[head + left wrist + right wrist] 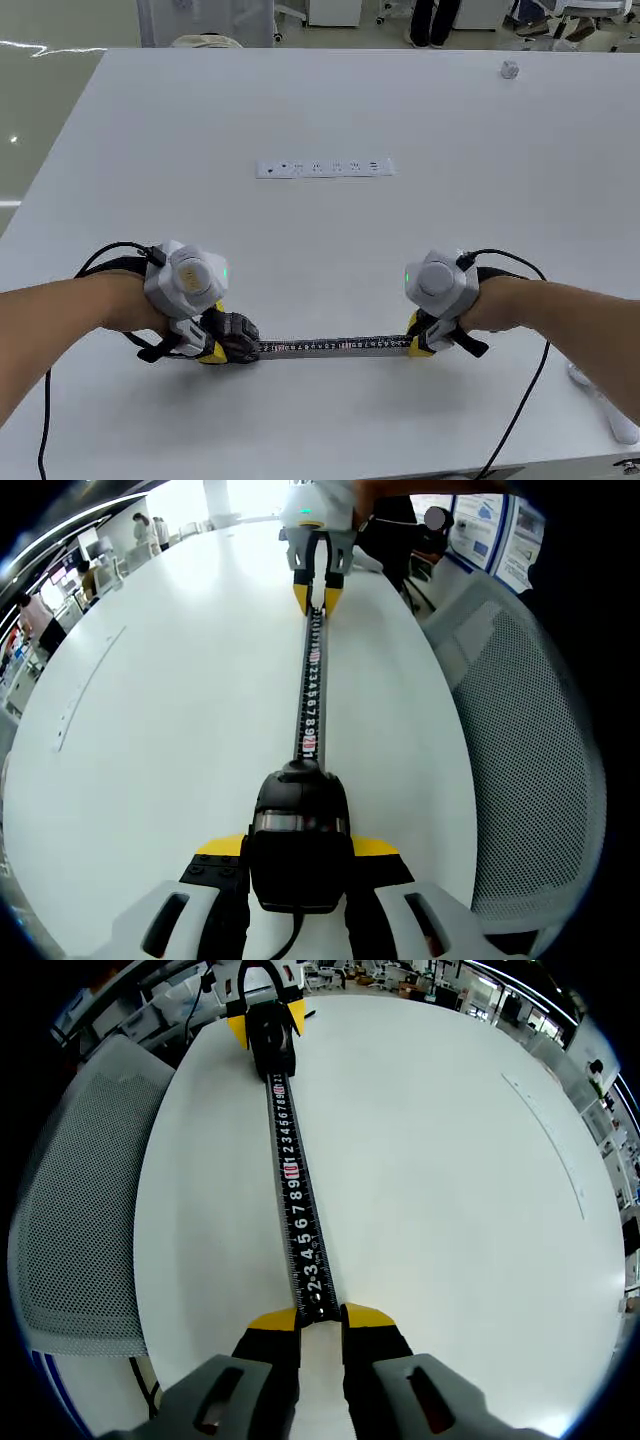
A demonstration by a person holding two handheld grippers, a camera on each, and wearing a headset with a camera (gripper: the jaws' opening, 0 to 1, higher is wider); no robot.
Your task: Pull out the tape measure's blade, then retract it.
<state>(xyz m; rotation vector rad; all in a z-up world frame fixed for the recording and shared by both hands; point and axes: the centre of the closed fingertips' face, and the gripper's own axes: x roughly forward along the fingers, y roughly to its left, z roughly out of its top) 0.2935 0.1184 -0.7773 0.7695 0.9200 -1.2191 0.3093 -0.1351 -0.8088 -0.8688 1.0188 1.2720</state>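
Holding the tape measure's black case (300, 825) in my left gripper (215, 346), I have the yellow-tipped jaws clamped on its two sides, low over the near edge of the white table (320, 250). My right gripper (320, 1316) sits across from it at the same depth, well apart, with its jaws pinched on the free end of the blade (297, 1210). The blade is drawn out and runs straight between the two grippers, printed numbers facing up, close over the tabletop; I cannot tell whether it touches the surface. A grey mesh chair (520, 730) stands just off the table's near side. Further out, near the middle of the table, a white power strip (325, 168) lies flat and parallel to the blade. Toward the far right edge sits a small white object (510, 69), too small to identify.
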